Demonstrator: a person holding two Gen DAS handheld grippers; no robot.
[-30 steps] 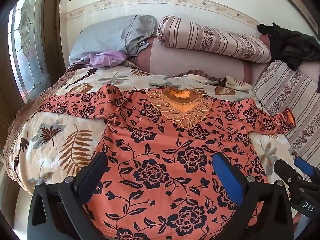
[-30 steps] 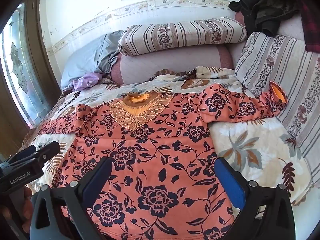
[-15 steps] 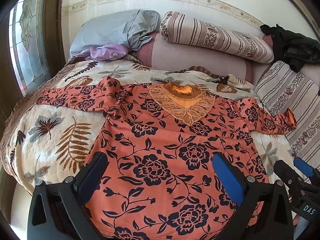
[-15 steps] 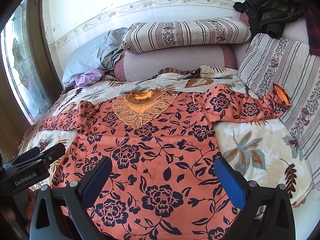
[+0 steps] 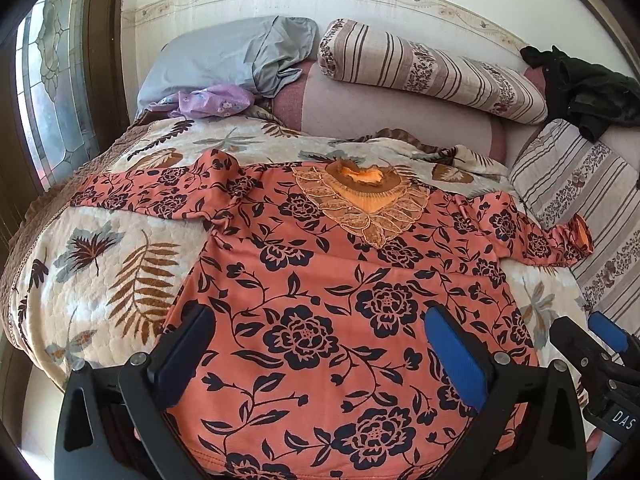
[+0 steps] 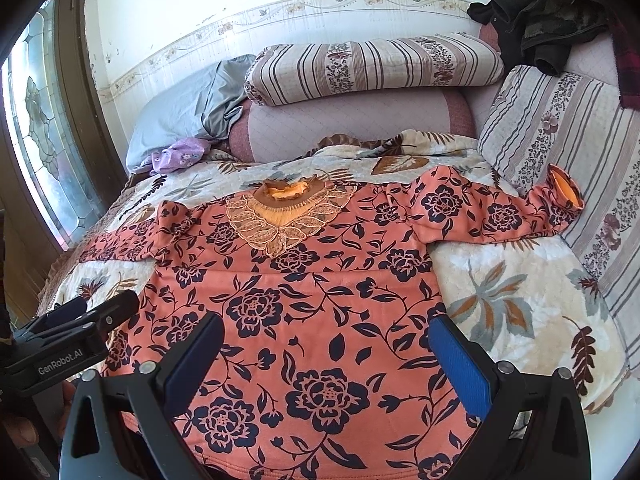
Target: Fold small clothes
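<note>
- The left tool (image 5: 320,350) hangs over the hem end of the orange floral top (image 5: 340,300), its 2 fingers spread wide, pinching nothing.
- The right tool (image 6: 326,354) hovers beside it over the same hem, fingers equally spread and empty.
- The top lies face up on the leaf-print bedspread (image 6: 500,304), both sleeves stretched out sideways, its lace collar (image 6: 280,216) toward the headboard.
- Past it sit a striped bolster (image 6: 372,66), a grey pillow (image 5: 224,60) and dark clothes (image 6: 540,24).
</note>
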